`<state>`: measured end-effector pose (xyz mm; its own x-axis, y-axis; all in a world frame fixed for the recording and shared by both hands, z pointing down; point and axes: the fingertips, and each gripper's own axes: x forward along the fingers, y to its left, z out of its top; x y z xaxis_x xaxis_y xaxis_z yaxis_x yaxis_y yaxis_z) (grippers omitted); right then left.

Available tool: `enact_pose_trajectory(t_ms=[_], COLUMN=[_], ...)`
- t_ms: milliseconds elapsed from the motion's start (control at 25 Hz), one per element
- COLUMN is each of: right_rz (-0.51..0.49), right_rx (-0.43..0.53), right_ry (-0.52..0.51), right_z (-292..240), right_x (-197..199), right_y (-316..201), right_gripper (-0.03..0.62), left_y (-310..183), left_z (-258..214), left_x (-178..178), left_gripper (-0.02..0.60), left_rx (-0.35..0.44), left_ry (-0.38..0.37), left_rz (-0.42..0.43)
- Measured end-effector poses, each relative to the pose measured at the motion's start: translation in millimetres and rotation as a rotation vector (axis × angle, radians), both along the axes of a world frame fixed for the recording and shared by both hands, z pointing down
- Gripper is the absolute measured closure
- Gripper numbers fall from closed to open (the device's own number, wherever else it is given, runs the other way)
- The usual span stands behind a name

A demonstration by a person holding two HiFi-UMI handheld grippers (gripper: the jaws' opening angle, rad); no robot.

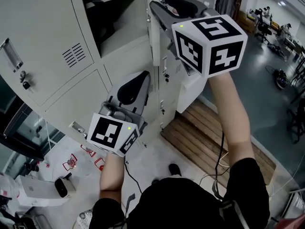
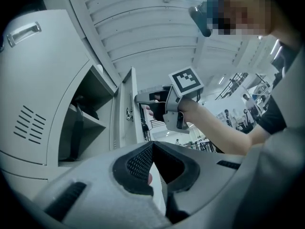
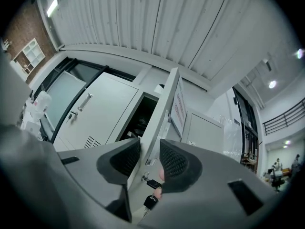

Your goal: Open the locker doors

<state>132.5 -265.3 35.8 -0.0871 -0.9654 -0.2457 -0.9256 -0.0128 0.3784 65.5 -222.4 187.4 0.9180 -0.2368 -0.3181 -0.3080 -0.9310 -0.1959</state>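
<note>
right tongs (image 3: 150,146) are closing around the edge of the light grey metal locker door (image 3: 167,109), which stands ajar between them. left tongs (image 2: 152,144) sit shut and empty. i'd clamp squarely above the keyed lock (image 3: 151,182), then swing the door outward smoothly.

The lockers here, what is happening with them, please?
A person stands before grey lockers with a gripper in each hand. The right gripper has the edge of an upper locker door, already swung open, between its jaws, which are closing. The left gripper hangs lower, jaws together, holding nothing.
</note>
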Motion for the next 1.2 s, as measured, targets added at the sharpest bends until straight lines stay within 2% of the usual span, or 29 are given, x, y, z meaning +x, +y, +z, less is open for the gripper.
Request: enact_pose_trajectory(t_ms=[480, 800, 1200], right_rz=[0.095, 0.114, 0.135], right_rx=[0.001, -0.006, -0.023], right_ry=[-0.012, -0.039, -0.023], right_z=[1, 2, 3], right_x=[55, 84, 113], right_y=[27, 35, 36], right_gripper=[0.493, 0.507, 0.551], left_y=[14, 20, 18], left_z=[-2, -5, -6], left_x=[48, 72, 102], left_gripper=[0.565, 0.564, 0.564], left_rx=[0.022, 0.034, 0.025], left_ry=[-0.012, -0.012, 0.005], left_rz=[0.095, 0.139, 0.168])
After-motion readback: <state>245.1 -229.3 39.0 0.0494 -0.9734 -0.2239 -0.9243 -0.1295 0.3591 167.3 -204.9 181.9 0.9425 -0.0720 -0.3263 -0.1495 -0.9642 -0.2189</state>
